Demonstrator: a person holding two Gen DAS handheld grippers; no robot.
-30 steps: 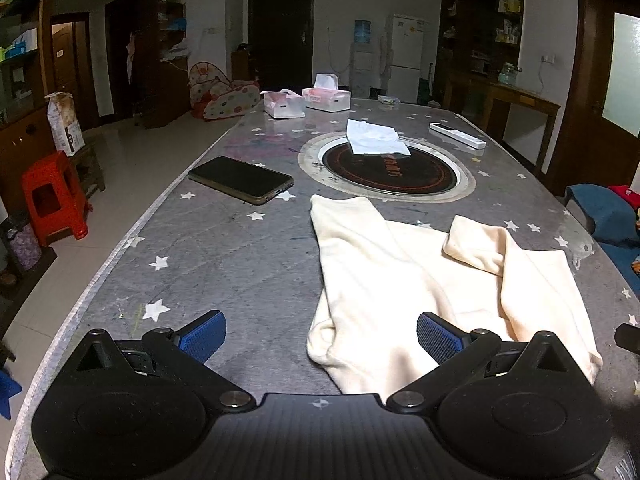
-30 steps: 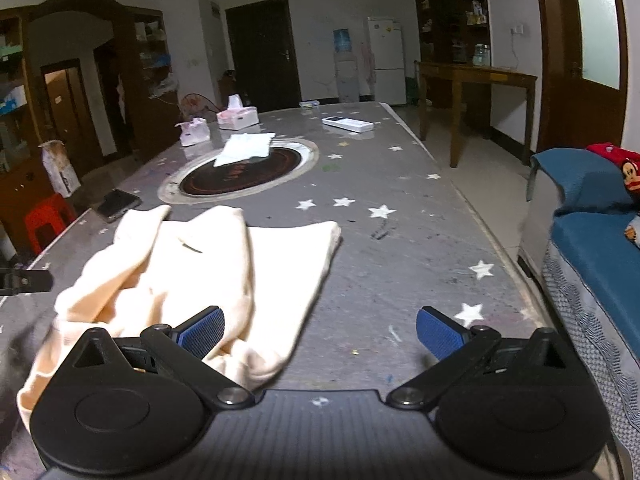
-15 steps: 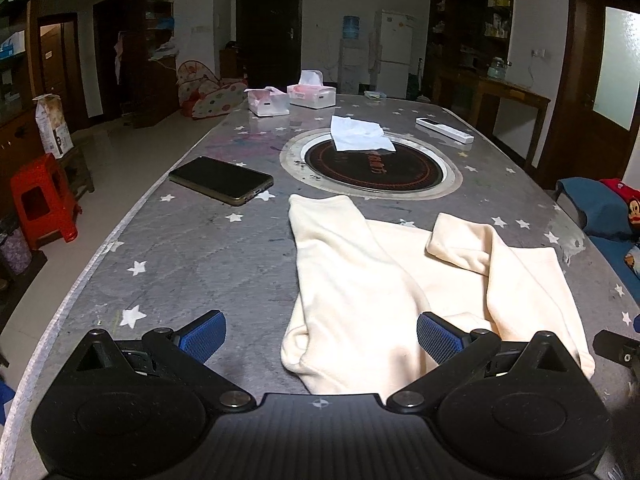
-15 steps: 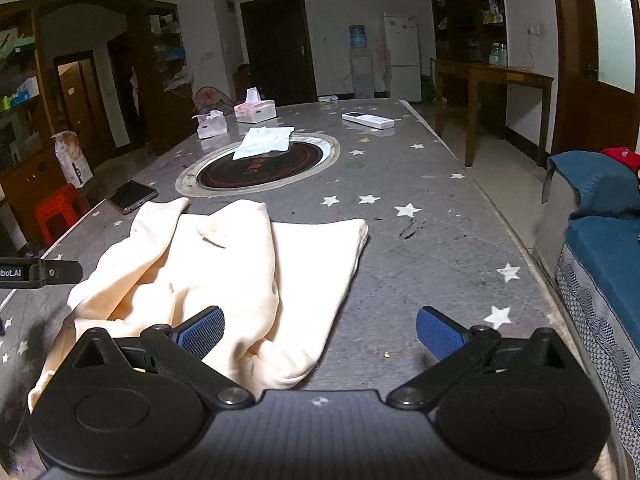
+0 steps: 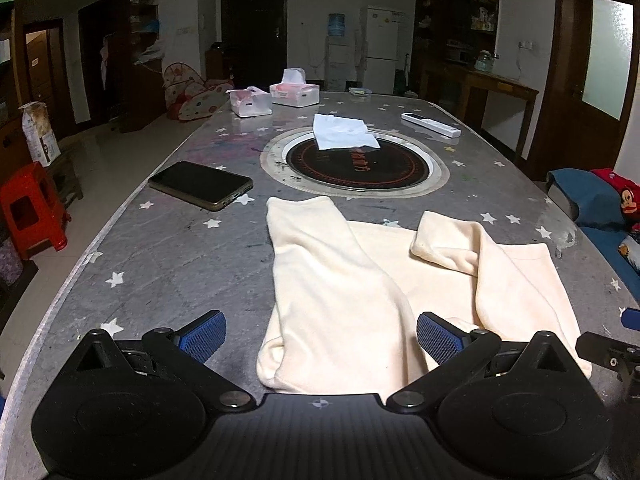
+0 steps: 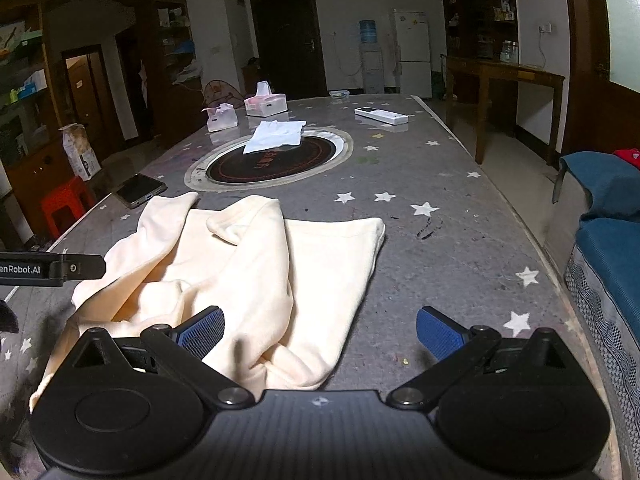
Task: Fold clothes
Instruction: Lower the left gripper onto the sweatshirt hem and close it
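Note:
A cream garment (image 5: 360, 280) lies on the grey star-patterned table (image 5: 168, 264) with both sleeves folded over its body. My left gripper (image 5: 320, 338) is open and empty, hovering over the garment's near left corner. My right gripper (image 6: 319, 332) is open and empty over the garment's (image 6: 260, 276) near right corner. The right gripper's tip (image 5: 616, 350) shows at the right edge of the left wrist view, and the left gripper's body (image 6: 48, 270) shows at the left edge of the right wrist view.
A dark phone (image 5: 200, 185) lies left of the garment. A round inset hob (image 5: 356, 162) with a white cloth (image 5: 344, 132) sits mid-table. Two tissue boxes (image 5: 294, 94) and a white remote (image 5: 431, 124) lie at the far end. A blue sofa (image 6: 608, 240) stands right of the table.
Both grippers have shifted so the garment sits more centred and nearer in each view. Both stayed open. The garment has not changed shape.

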